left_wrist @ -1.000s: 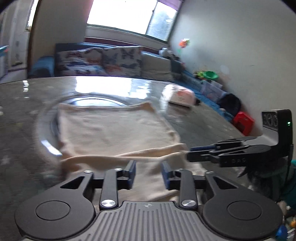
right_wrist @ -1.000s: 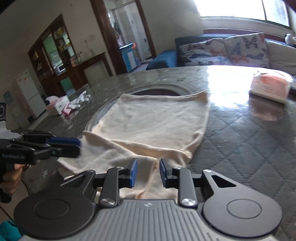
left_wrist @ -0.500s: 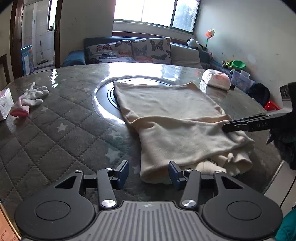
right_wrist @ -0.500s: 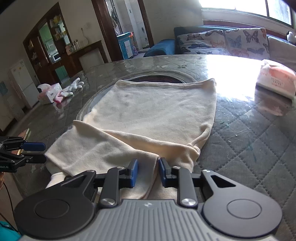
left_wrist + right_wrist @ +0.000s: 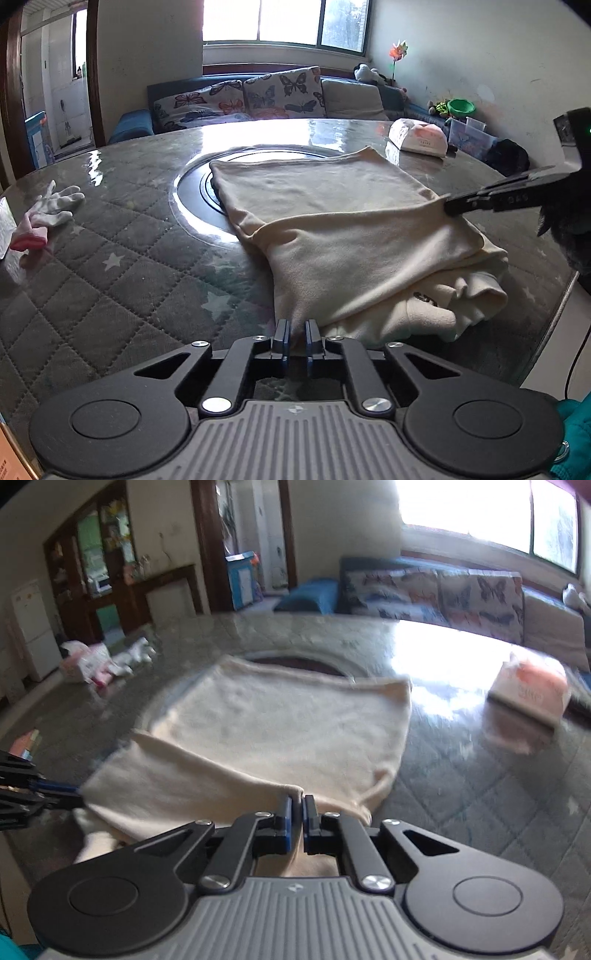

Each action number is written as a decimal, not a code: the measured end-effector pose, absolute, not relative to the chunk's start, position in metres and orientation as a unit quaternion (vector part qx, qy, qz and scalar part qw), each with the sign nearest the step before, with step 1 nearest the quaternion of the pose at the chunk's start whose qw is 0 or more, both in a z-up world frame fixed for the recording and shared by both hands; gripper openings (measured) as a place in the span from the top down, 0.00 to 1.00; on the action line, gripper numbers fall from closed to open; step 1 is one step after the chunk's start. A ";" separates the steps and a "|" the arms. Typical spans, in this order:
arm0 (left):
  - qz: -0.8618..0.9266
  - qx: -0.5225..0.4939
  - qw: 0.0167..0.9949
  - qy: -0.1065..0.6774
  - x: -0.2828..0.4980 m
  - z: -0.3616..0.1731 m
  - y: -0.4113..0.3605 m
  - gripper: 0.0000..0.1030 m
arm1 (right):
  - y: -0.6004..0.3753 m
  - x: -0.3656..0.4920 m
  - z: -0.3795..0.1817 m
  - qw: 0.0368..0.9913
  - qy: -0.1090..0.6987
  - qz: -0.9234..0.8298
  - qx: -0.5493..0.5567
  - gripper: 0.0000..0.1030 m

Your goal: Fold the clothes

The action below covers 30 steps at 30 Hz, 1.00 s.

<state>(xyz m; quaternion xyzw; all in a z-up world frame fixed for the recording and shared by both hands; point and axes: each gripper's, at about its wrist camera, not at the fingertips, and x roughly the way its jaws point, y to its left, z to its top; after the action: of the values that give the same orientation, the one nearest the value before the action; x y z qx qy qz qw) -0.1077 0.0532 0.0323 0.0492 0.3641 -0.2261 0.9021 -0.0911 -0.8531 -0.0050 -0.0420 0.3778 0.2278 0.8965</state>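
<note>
Cream knit garment point(image 5: 343, 236) lying partly folded on the quilted grey round table point(image 5: 110, 280), both grippers pinching its near fold.

Left gripper point(image 5: 297, 334) is closing its blue-padded jaws on the near left corner of the folded-over layer; cloth sits between them. Right gripper point(image 5: 297, 808) is clamped tight on the same layer's right corner, fabric bunching at the pads. Both tools are pointing steeply down toward the table edge, one at each end of the fold, the cloth stretched between them. Step in hand looks like gripping for the next fold; next move likely calls for lifting both corners together and carrying them toward the far hem, keeping the edge taut and level.
</note>
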 end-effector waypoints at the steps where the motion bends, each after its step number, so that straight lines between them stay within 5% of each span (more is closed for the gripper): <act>1: -0.227 0.049 0.901 0.367 -0.107 0.034 0.054 0.87 | -0.853 -0.089 -0.010 0.894 0.385 0.227 -0.041 0.94; 11: -0.251 0.022 0.906 0.339 -0.080 0.073 0.057 0.86 | -0.854 -0.092 0.007 0.901 0.352 0.247 -0.057 0.90; 30: -0.247 -0.011 0.897 0.367 -0.020 0.028 0.031 0.86 | -0.833 -0.079 -0.023 0.885 0.364 0.273 -0.094 0.90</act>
<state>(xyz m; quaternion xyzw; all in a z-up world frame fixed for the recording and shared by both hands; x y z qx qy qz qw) -0.0197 0.0308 0.0278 -0.0115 0.3672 -0.2467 0.8968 -0.0790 -0.8331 -0.0231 -0.0941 0.3644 0.2734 0.8852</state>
